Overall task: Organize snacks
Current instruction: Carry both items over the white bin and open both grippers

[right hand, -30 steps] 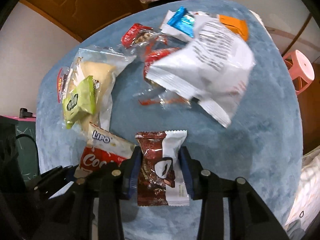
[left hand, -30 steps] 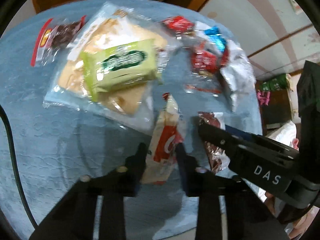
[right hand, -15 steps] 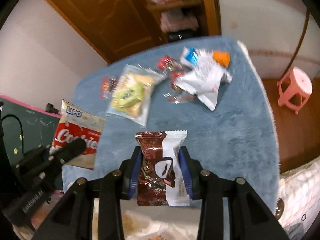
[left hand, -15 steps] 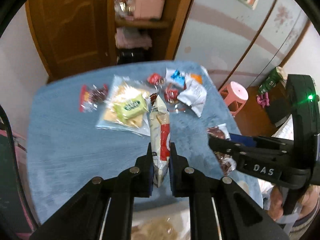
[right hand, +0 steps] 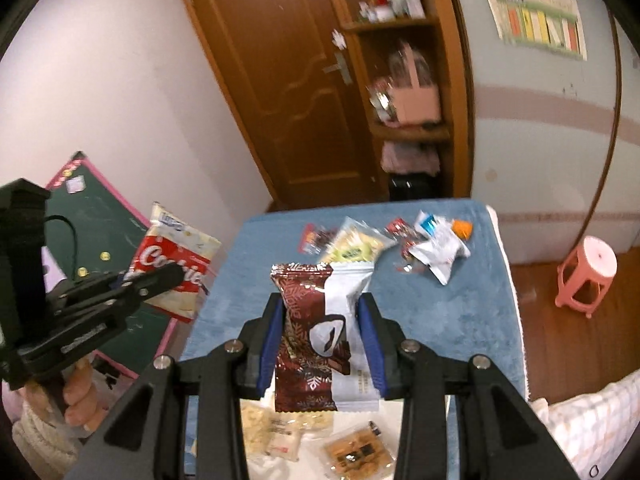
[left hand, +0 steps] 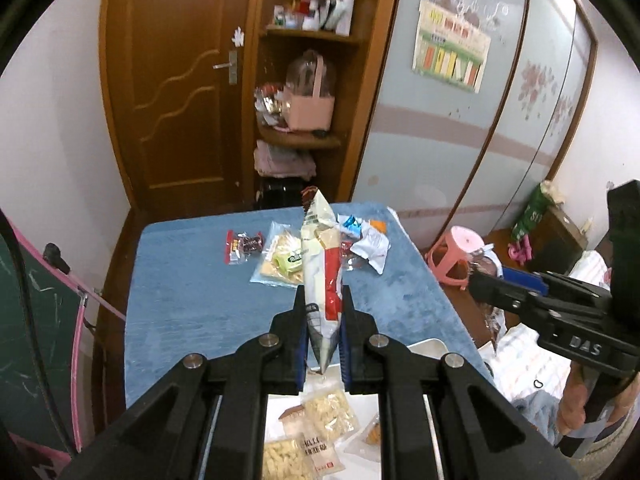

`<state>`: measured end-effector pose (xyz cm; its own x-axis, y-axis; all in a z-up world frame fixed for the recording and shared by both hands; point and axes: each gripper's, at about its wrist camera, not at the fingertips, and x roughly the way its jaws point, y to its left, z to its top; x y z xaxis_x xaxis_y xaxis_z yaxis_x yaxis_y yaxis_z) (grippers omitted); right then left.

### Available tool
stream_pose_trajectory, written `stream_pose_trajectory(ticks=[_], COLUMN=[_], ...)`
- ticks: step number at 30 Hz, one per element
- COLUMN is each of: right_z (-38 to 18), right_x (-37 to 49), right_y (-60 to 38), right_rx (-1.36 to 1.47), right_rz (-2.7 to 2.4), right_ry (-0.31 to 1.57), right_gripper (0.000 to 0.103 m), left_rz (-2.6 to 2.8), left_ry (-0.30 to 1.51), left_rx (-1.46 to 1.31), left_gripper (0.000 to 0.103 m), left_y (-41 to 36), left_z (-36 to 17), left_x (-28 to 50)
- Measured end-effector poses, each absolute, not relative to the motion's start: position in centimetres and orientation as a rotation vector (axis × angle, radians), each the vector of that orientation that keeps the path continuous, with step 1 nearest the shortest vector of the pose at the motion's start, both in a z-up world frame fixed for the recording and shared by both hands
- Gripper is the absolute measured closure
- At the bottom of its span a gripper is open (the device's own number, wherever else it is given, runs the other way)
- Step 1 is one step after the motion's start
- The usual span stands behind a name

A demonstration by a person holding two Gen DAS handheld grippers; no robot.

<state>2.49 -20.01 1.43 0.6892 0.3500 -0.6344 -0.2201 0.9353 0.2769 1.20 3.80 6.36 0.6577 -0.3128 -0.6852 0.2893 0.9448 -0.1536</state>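
Left claw [left hand: 323, 334] clamped on upright cookie bag [left hand: 322, 276], right claw [right hand: 323, 342] pinching chocolate wafer pack [right hand: 322, 332] lengthwise

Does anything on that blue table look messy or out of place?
Yes: a green packet lies on top of a clear bag of biscuits, and the other wrappers beside them sit in a loose, overlapping heap.

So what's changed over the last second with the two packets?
Both grippers rose off the blue tablecloth and pulled back. The left gripper, which only straddled the Lipo cookie packet earlier, has clamped and lifted it. The right gripper carried up its brown-and-white chocolate snack packet. Both now hang over a white tray. The remaining snacks stayed put.
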Motion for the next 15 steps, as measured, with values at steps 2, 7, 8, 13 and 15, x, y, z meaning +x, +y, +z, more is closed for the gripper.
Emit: stream_pose_trajectory(ticks=[2,7,8,13,15], right_z=[1.8,0.5,-0.1,-2.8,-4.3], right_x=[0.8,-2.3,-2.8,-5.3,-5.8], right_y=[-19.6,-18.7,-18.5,-17.1,-16.5], right_rx=[0.177,0.175,0.169,0.13,0.117], right_rz=[0.337,0.351,0.345,0.303,0.295], right_ry=[0.715,0.687,0.687,0.686,0.709], right_gripper=[0.065,0.065,0.065,0.065,0.065], left_rz=[-0.347,-0.321,-0.322,-0.338,-0.35], left_ry=[0.766,0.751,0.761,0.826,0.85], left_rx=[-0.044,-0.015,-0.014,-0.011,-0.017], left_gripper=[0.092,0.092,0.092,0.092,0.092], left_y=[4.4,4.4,4.3,3.7,3.5], left_z=[6.6,4.7,3.9,-0.7,-2.5], left_x=[-0.3,-3.6,-3.9,-5.3,-6.0])
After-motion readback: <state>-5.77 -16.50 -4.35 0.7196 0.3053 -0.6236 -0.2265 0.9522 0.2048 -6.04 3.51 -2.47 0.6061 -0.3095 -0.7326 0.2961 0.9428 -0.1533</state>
